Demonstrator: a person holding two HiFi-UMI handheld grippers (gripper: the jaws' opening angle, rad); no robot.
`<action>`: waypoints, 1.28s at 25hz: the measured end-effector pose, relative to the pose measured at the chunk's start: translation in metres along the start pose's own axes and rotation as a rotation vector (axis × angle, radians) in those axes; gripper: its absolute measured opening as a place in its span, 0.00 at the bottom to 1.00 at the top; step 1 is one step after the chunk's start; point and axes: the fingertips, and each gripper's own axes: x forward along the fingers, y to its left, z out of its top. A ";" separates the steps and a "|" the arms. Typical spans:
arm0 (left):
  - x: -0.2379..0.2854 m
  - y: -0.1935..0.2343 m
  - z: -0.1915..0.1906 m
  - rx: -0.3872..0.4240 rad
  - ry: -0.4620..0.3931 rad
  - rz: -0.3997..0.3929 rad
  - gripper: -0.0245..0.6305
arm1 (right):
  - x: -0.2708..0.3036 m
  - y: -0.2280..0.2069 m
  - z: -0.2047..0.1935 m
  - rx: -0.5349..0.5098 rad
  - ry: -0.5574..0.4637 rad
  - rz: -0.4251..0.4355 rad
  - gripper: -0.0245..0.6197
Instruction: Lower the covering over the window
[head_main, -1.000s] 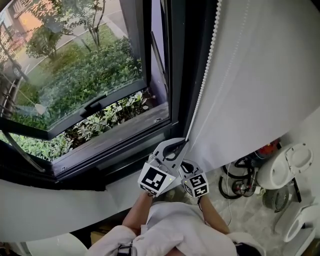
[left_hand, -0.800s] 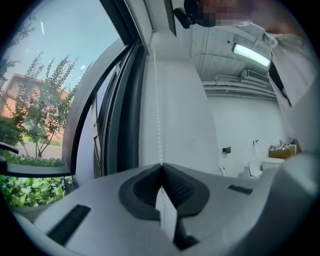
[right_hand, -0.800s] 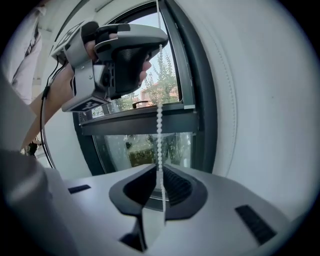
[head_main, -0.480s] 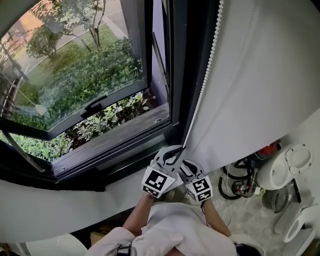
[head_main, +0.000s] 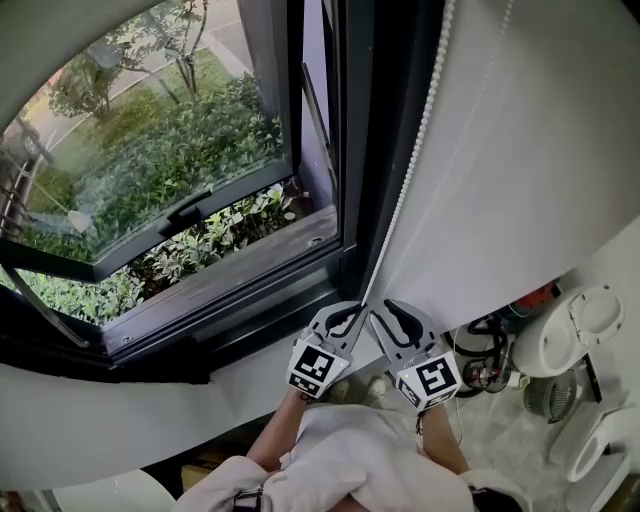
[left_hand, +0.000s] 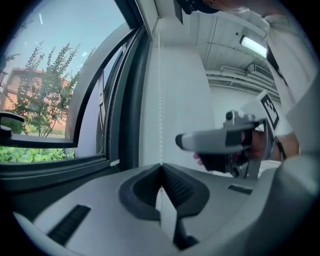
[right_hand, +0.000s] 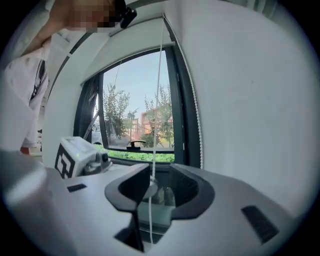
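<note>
Jaws of the left gripper (head_main: 352, 312) are pressed fully together, pinching the bead chain (head_main: 418, 140). The chain rises straight up from the pinch along the dark window frame (head_main: 372, 150).

Jaws of the right gripper (head_main: 394, 318) have just been opening and stand wide apart. A thin strand of the chain loop passes through the gap between them, with neither pad pressing on it. A second, beaded strand hangs just right of these jaws, against the frame.

The two grippers sit side by side, near each other, both pointing roughly level toward the window.

The white blind (head_main: 70, 40) is high above both sets of jaws. It covers only the top of the window, and its curved lower edge shows at the upper left of the head view. Glass and the open sash (head_main: 190, 200) below it are uncovered, with green shrubs outside.

A white wall (head_main: 540, 170) stands right of the right jaws.
</note>
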 end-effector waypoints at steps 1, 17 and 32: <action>0.000 -0.001 -0.004 -0.003 0.004 0.000 0.06 | -0.001 0.000 0.012 -0.007 -0.023 0.004 0.23; 0.008 -0.011 -0.047 -0.044 0.042 -0.020 0.06 | 0.009 0.001 0.134 -0.105 -0.261 0.043 0.20; 0.015 -0.023 -0.075 -0.053 0.090 -0.051 0.06 | 0.022 -0.004 0.109 -0.010 -0.257 0.032 0.04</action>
